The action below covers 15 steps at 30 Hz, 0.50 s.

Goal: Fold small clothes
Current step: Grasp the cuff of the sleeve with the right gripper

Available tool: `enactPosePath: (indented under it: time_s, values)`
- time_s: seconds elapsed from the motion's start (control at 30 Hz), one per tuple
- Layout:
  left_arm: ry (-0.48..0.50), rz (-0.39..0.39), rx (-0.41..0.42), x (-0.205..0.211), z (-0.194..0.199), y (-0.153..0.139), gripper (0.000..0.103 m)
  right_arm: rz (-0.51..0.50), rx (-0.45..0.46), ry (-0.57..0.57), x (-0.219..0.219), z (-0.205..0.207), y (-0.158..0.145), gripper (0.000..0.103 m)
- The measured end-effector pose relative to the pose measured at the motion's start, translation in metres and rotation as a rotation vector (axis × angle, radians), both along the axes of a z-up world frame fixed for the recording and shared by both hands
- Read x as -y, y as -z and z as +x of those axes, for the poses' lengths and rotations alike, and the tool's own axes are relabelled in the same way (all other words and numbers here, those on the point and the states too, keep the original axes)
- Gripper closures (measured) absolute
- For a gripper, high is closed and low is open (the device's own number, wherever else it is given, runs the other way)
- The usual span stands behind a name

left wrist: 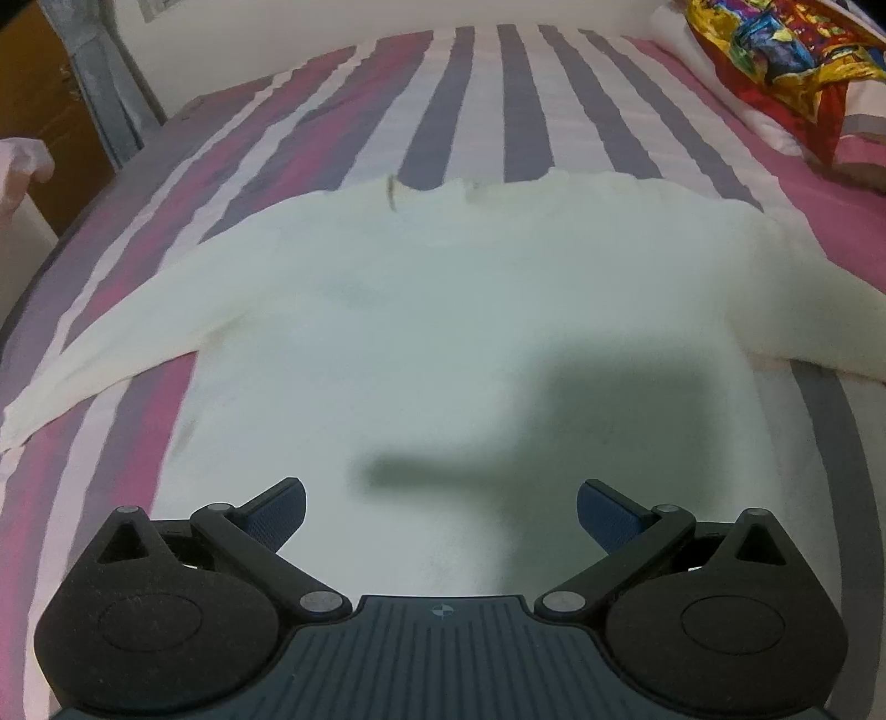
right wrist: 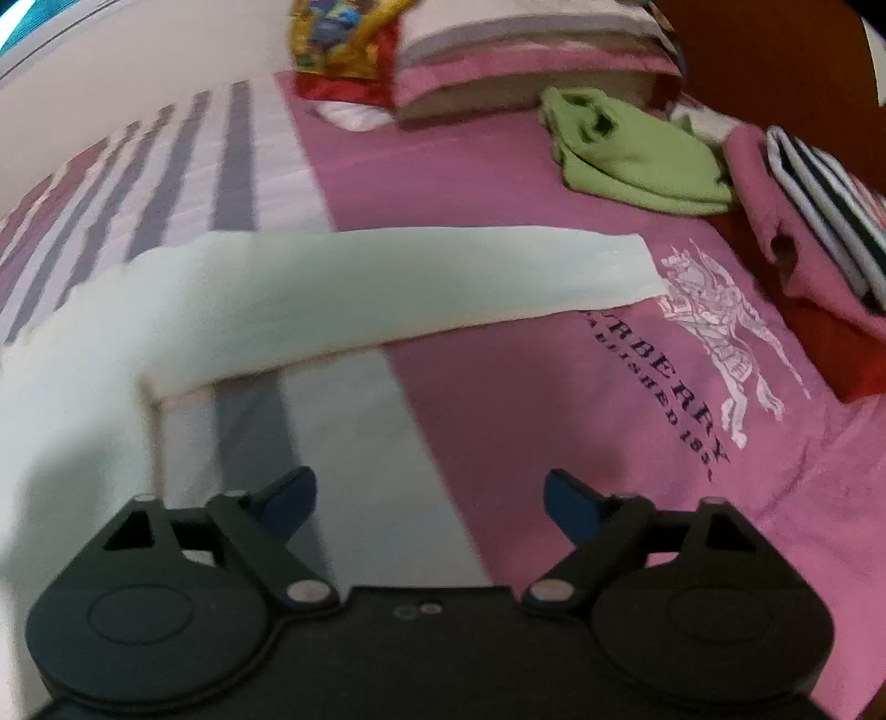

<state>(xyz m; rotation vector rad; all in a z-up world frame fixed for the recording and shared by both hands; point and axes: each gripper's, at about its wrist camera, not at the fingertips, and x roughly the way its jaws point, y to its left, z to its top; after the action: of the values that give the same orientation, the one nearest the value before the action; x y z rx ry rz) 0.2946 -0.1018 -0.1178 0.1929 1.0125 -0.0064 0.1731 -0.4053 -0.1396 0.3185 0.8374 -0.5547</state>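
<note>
A white long-sleeved shirt lies flat on the striped bed sheet, collar at the far end and both sleeves spread out. My left gripper is open and empty above the shirt's lower body. In the right wrist view the shirt's right sleeve stretches to the right, its cuff by a white horse print on the pink part of the sheet. My right gripper is open and empty over the sheet, just below that sleeve.
A colourful cloth and a pillow lie at the head of the bed. A green garment, a pink garment and a striped folded piece lie at the right. The bed's left edge meets a wooden floor.
</note>
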Motion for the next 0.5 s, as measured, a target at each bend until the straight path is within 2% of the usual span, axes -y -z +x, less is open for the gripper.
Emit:
enactPosePath:
  time_s: [0.17, 0.5]
  values:
    - [0.008, -0.001, -0.015, 0.017, 0.021, 0.013, 0.0, 0.025, -0.017, 0.073, 0.038, 0.022, 0.017, 0.022]
    - [-0.026, -0.001, -0.047, 0.025, 0.048, 0.036, 0.0, 0.092, 0.029, 0.233, 0.1, 0.047, 0.031, 0.022]
